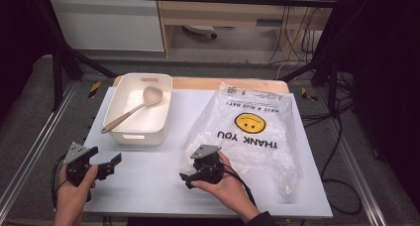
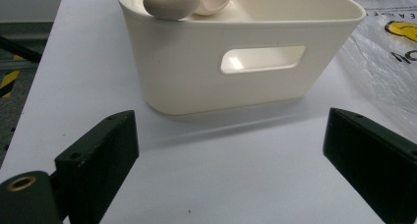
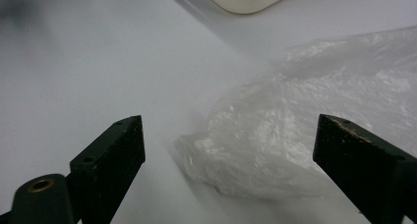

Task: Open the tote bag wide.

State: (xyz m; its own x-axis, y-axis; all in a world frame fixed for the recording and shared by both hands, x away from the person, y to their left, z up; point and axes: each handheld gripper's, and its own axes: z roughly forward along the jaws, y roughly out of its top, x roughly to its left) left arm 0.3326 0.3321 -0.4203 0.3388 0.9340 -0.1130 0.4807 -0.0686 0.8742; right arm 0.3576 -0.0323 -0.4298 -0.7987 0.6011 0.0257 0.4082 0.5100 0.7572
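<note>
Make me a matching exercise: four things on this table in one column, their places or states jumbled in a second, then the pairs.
1. spoon
2. tub
3. plastic bag
4. right gripper

A. lies flat, smiley face printed on it
B. jaws open, aimed at the bag's edge
C. leans in the tub
D. cream, stands on the white table

Pairs: 1-C, 2-D, 3-A, 4-B

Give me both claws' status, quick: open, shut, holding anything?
Left claw: open, holding nothing, aimed at the white bin.
Right claw: open, holding nothing; the plastic bag's edge lies ahead between its jaws, not gripped.
</note>
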